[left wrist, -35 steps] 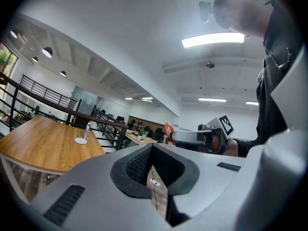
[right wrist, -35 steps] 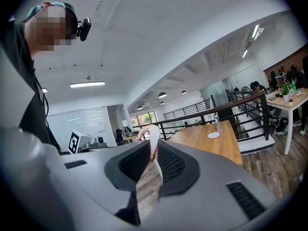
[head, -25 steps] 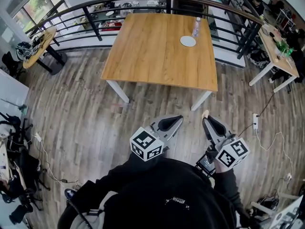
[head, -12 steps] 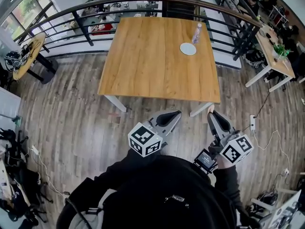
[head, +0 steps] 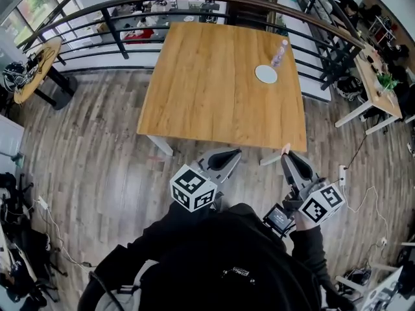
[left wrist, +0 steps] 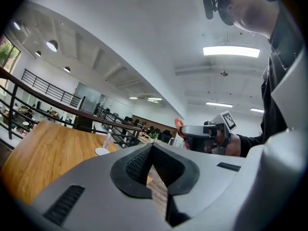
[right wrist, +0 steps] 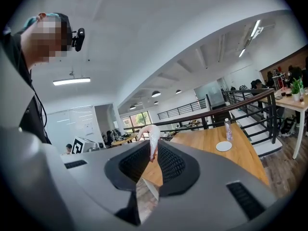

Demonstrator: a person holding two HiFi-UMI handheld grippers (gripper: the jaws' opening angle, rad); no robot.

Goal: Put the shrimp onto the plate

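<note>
The table (head: 214, 76) now lies nearer than a second ago, so the carry is progressing. The right gripper (head: 286, 155) clasps the shrimp (right wrist: 150, 137) at lower centre-right. The left gripper (head: 232, 154) is clenched on nothing. The plate (head: 266, 74) waits at upper right.

No legible text, shirt logo (head: 237, 272) too small to read

The left gripper (head: 235, 154) and the right gripper (head: 286, 155), carrying the shrimp (head: 284, 149), are now just short of the near edge of the table (head: 214, 83).
</note>
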